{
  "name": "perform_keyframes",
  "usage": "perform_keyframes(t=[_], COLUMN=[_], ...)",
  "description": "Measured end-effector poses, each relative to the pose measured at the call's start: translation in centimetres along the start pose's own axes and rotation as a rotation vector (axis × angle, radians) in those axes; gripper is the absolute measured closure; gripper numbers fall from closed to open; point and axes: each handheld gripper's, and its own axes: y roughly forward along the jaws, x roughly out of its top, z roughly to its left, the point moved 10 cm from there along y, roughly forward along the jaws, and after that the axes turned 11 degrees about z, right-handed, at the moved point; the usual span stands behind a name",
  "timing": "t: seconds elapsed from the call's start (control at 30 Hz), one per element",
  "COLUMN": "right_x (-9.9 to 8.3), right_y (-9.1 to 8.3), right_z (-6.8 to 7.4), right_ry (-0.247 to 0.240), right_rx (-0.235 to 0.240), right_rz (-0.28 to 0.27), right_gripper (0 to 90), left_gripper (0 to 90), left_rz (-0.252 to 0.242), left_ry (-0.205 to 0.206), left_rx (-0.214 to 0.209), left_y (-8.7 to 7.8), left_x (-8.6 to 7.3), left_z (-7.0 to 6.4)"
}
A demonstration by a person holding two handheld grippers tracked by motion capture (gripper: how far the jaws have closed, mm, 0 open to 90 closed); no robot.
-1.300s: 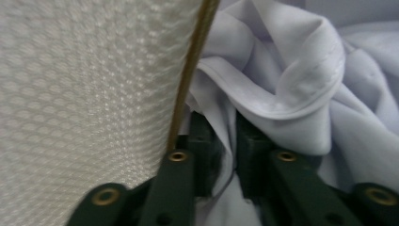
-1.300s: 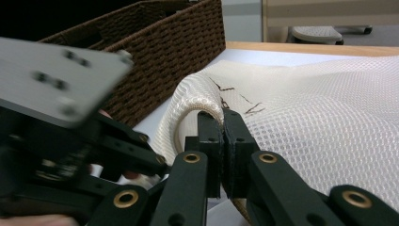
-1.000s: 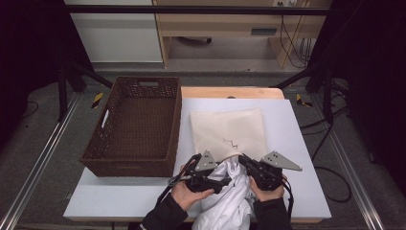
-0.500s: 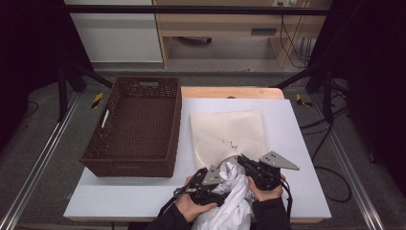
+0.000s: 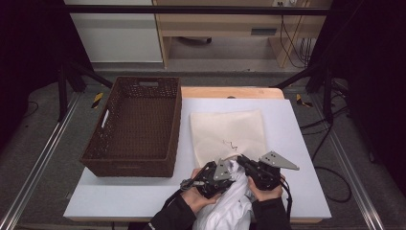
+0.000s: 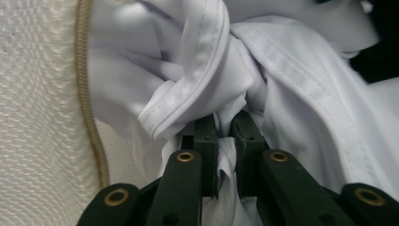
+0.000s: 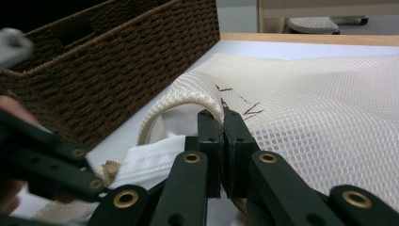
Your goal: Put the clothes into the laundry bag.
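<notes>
Left gripper (image 5: pixel 229 168) advanced, fingers pinching white garment (image 6: pixel 301 94); right gripper (image 5: pixel 242 160) pinches mesh bag (image 7: pixel 329 108) rim (lifted).

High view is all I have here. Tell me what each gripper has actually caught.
Observer: The left gripper is shut on a bunched fold of the white garment, cloth pinched between its jaws.
Operator: Now report the right one.
Observer: The right gripper is shut on the rolled edge of the cream mesh bag, lifting that edge into an arch above the table.
Operator: Say whether any garment is at the opening.
Observer: Yes, in the right gripper view white cloth lies under the raised edge, right at the mouth; how far in it goes is hidden.
</notes>
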Motion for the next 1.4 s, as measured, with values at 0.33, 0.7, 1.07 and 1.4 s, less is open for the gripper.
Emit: perform_keyframes(t=[0.33,0.7,1.07,1.4], right_x=[0.5,0.3,0.1,0.0], right_y=[-0.6,-0.5,-0.3,-0.2], right_z=[0.6,0.2,-0.1,-0.3], right_ry=[-0.016,-0.019,-0.016,-0.008], right_rx=[0.012,-0.005,-0.009,-0.010], right_rz=[-0.012,-0.005,0.001,0.005], right_gripper=[87.9,87.9,87.9,87.9], left_gripper=[77.3,32.9,36.0,84.4], left_rz=[-0.022,-0.181,-0.086,-0.119], left_ry=[-0.117,-0.097,-0.088,-0.043], left_rx=[0.041,0.021,-0.100,-0.060], left_y=[1.4,-3.8,0.8,-1.8], left_x=[-0.9,-0.1,-1.8,-0.4], left_z=[3.9,1.0,-1.8,-1.8])
